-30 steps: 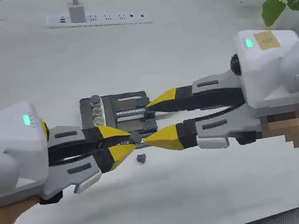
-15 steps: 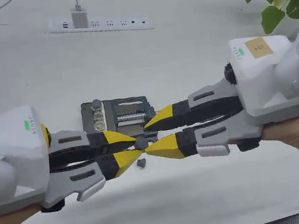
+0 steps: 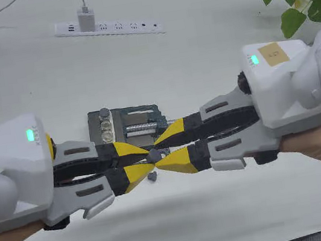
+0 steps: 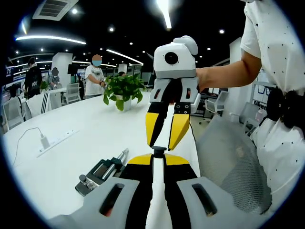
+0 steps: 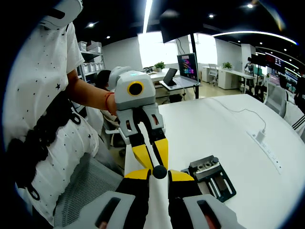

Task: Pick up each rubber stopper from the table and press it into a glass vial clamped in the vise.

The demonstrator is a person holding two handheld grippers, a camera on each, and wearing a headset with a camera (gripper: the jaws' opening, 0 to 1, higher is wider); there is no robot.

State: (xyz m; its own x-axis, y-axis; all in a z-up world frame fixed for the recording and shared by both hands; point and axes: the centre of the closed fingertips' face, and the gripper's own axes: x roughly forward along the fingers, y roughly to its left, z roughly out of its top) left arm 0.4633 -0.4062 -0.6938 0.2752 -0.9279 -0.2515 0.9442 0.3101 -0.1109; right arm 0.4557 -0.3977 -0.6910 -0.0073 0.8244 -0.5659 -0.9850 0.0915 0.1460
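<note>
**Two grippers meet tip to tip on one stopper**

Both grippers lie almost level above the bench (image 3: 211,57), pointing at each other from either side. The left gripper (image 3: 148,158) is pinched closed on a rubber stopper (image 3: 153,156). The right gripper (image 3: 159,155) is narrow, its tips flanking the same stopper, though whether they press on it cannot be told. They meet just over the near edge of the vise (image 3: 141,116), which holds the vials (image 3: 107,128). A second stopper (image 3: 151,175) lies on the bench beside that edge.
</note>
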